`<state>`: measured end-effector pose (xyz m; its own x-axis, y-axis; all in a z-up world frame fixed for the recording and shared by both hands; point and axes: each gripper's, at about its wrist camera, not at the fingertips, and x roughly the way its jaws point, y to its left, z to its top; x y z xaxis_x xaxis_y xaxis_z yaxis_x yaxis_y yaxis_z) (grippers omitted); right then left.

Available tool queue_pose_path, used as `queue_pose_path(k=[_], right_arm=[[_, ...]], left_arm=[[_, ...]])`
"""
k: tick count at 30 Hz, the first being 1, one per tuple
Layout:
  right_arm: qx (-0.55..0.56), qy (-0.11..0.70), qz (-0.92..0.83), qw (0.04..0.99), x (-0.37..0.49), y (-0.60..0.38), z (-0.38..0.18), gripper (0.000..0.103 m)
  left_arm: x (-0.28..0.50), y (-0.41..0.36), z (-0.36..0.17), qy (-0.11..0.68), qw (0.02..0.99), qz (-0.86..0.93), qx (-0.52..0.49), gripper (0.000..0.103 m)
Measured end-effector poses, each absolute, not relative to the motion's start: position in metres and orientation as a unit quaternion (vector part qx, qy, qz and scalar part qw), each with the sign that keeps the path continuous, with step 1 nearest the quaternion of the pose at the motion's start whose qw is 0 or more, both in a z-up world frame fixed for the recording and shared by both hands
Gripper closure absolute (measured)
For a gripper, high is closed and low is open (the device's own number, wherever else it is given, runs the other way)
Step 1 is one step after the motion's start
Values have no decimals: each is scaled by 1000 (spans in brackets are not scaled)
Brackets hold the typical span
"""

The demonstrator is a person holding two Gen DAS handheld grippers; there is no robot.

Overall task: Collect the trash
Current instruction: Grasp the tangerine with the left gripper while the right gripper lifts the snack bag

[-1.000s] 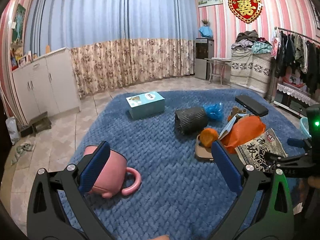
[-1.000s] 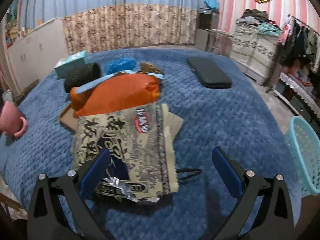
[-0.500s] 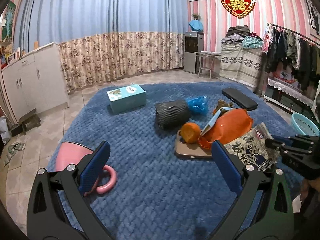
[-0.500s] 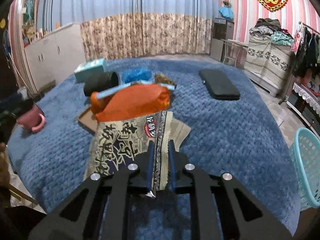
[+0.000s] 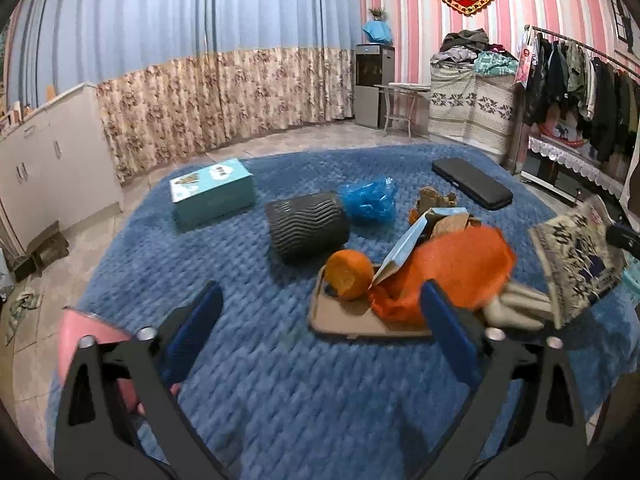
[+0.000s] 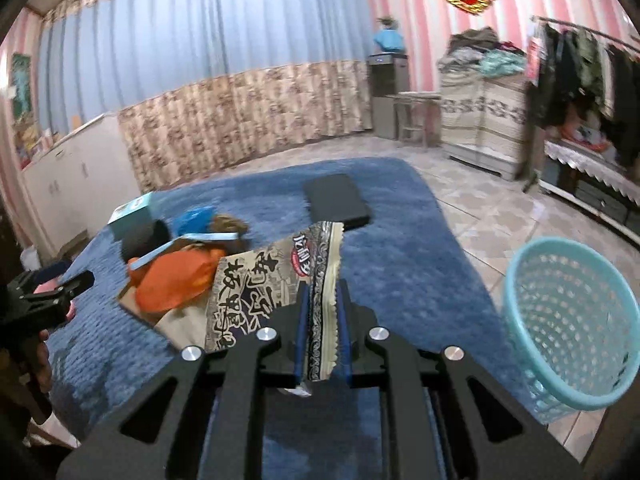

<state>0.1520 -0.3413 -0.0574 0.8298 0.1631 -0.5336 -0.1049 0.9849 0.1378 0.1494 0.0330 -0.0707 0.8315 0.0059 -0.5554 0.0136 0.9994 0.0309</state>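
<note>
My right gripper [image 6: 322, 312] is shut on the edge of a printed snack bag [image 6: 264, 288] and holds it lifted off the blue rug [image 6: 400, 248]. The bag also shows in the left wrist view [image 5: 576, 264], raised at the right. A light blue mesh basket [image 6: 568, 320] stands on the floor to the right of the rug. My left gripper [image 5: 320, 332] is open and empty above the rug, near an orange bag [image 5: 452, 276], an orange fruit [image 5: 346, 274] and a cardboard sheet [image 5: 348, 320].
On the rug lie a teal box [image 5: 212, 192], a dark ribbed cylinder [image 5: 306, 226], a blue plastic bag [image 5: 368, 200], brown scraps [image 5: 434, 200] and a black flat case [image 5: 472, 188]. A pink mug [image 5: 88, 340] sits at the lower left. A clothes rack [image 5: 580, 80] stands to the right.
My right gripper closed on the snack bag, lifted it off the rug and swung right toward the basket. My left gripper moved right, closer to the orange bag.
</note>
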Motion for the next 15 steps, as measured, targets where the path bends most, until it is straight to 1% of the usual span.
queue_pose_path(k=[1,3,4,6,7,9,13,14,15], right_arm=[[54,284,67,955,152,-345,-59,89],[60,285,57,955,154,-355,-63,89],[62,285,52,955,155,-359,-64,89],[66,284,48,955,156,-363,-65,89],[67,283,46,956,158,-366,-66,89],[71,285,44,955,154,-367,-66,89],[82,285,41,954,153,-371,-69,89],[84,284,41,954,153,-372,-69,89],[86,284,41,954,153,-373,-69,89]], left_arm=[[156,30,-72,294,955,-6,18,19],[169,26,-76,301,953,-10,27,30],[177,25,-79,306,951,-8,30,32],[191,26,-86,319,947,-8,24,41],[196,27,-88,323,946,-8,20,44],[205,28,-93,332,943,-14,14,56],[216,20,-101,342,938,-48,18,68],[218,16,-103,347,936,-57,22,78],[219,14,-104,349,935,-65,24,86]])
